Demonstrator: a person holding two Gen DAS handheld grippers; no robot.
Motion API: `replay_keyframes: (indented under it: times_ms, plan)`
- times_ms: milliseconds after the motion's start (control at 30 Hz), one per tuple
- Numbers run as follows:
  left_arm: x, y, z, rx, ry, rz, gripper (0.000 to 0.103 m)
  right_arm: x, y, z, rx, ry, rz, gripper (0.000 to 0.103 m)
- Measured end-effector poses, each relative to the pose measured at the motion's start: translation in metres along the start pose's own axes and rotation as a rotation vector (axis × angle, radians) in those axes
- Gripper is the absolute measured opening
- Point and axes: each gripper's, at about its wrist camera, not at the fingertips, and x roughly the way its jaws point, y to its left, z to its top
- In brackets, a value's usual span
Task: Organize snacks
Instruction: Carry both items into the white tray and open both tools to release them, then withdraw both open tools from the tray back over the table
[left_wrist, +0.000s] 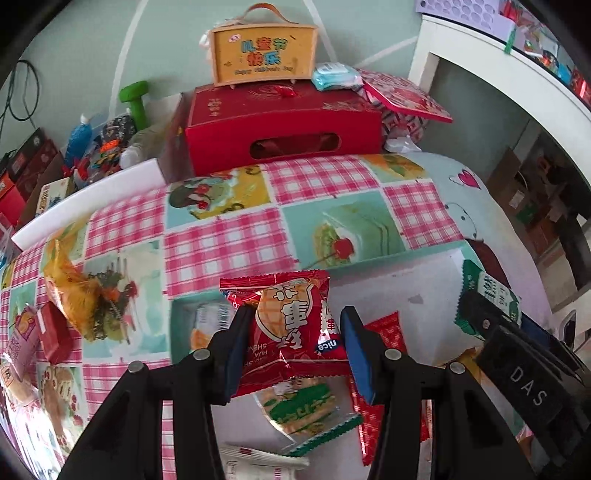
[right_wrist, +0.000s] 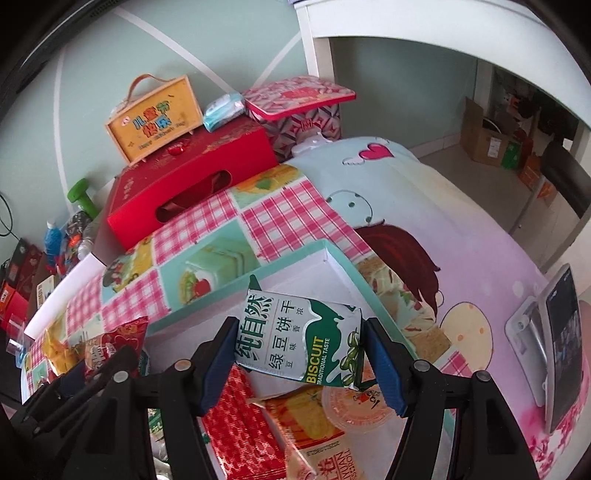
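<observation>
Two light, crinkly packets are clamped mid-body: red snack packet (left_wrist: 291, 328) in left claw (left_wrist: 295, 343), biscuit packet (right_wrist: 299, 339) in right claw (right_wrist: 301, 354), both slippery, crushable.

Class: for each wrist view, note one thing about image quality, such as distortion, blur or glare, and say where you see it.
Left wrist view: fisheye bends the white foam board into a curve, and the yellow snack bag at left is smeared by blur, while the red snack packet between the fingers is sharp. Right wrist view: corners go black, the white shelf frame bows, and the green biscuit packet print reads clearly.
</observation>
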Motion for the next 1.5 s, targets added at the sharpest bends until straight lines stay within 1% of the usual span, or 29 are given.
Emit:
replay_keyframes:
  times_ms: [100, 200, 267, 300, 333, 433, 700, 867, 1000, 1033, 1067, 1100, 1133, 1167, 1200, 1233, 1300, 1367, 1500]
  plan:
    - [0.006, -0.007, -0.004, 0.013, 0.016, -0.003, 0.051, 0.002, -0.001, -0.001, 0.006, 0.009, 0.006, 0.071]
    - [0.006, -0.006, -0.006, 0.005, 0.019, -0.003, 0.052, 0.002, -0.001, -0.002, 0.001, 0.012, 0.001, 0.071]
    - [0.003, -0.005, -0.005, 0.000, 0.015, 0.002, 0.059, 0.002, -0.001, -0.003, 0.000, 0.016, 0.002, 0.071]
    - [0.001, -0.004, -0.005, 0.000, 0.013, 0.009, 0.064, 0.002, -0.001, -0.003, -0.001, 0.018, 0.001, 0.071]
    - [0.000, -0.003, -0.005, 0.003, 0.011, 0.019, 0.065, 0.003, -0.001, -0.003, 0.000, 0.019, 0.002, 0.071]
    - [-0.005, 0.000, -0.005, -0.008, 0.013, 0.018, 0.065, 0.003, 0.000, -0.003, -0.005, 0.022, 0.000, 0.071]
    - [-0.018, 0.008, -0.007, -0.022, 0.009, 0.055, 0.066, -0.004, 0.003, -0.002, -0.024, 0.019, 0.008, 0.071]
    - [-0.026, 0.023, -0.008, -0.067, 0.013, 0.108, 0.066, -0.011, 0.006, -0.004, -0.046, 0.027, 0.000, 0.071]
    - [-0.027, 0.041, -0.010, -0.128, 0.023, 0.148, 0.066, -0.016, 0.008, -0.005, -0.057, 0.033, -0.001, 0.071]
    - [-0.026, 0.045, -0.011, -0.142, 0.025, 0.157, 0.070, -0.016, 0.009, -0.006, -0.063, 0.038, -0.004, 0.071]
    - [-0.025, 0.050, -0.012, -0.160, 0.029, 0.172, 0.077, -0.016, 0.010, -0.007, -0.071, 0.042, -0.007, 0.071]
    - [-0.025, 0.054, -0.013, -0.173, 0.031, 0.185, 0.092, -0.015, 0.013, -0.008, -0.088, 0.048, -0.012, 0.072]
    - [-0.025, 0.059, -0.014, -0.190, 0.030, 0.204, 0.095, -0.014, 0.014, -0.009, -0.099, 0.049, -0.014, 0.075]
    - [-0.025, 0.063, -0.016, -0.203, 0.028, 0.219, 0.095, -0.014, 0.016, -0.010, -0.109, 0.050, -0.015, 0.079]
    - [-0.025, 0.067, -0.017, -0.215, 0.027, 0.229, 0.095, -0.013, 0.018, -0.012, -0.116, 0.052, -0.013, 0.087]
    - [-0.025, 0.071, -0.019, -0.227, 0.028, 0.238, 0.095, -0.013, 0.020, -0.013, -0.122, 0.053, -0.011, 0.090]
    - [-0.025, 0.080, -0.022, -0.252, 0.027, 0.261, 0.096, -0.013, 0.022, -0.014, -0.131, 0.053, -0.011, 0.091]
    - [-0.026, 0.085, -0.024, -0.272, 0.024, 0.273, 0.096, -0.013, 0.025, -0.016, -0.142, 0.051, -0.015, 0.094]
    - [-0.027, 0.097, -0.028, -0.315, 0.024, 0.294, 0.099, -0.013, 0.028, -0.019, -0.155, 0.051, -0.016, 0.103]
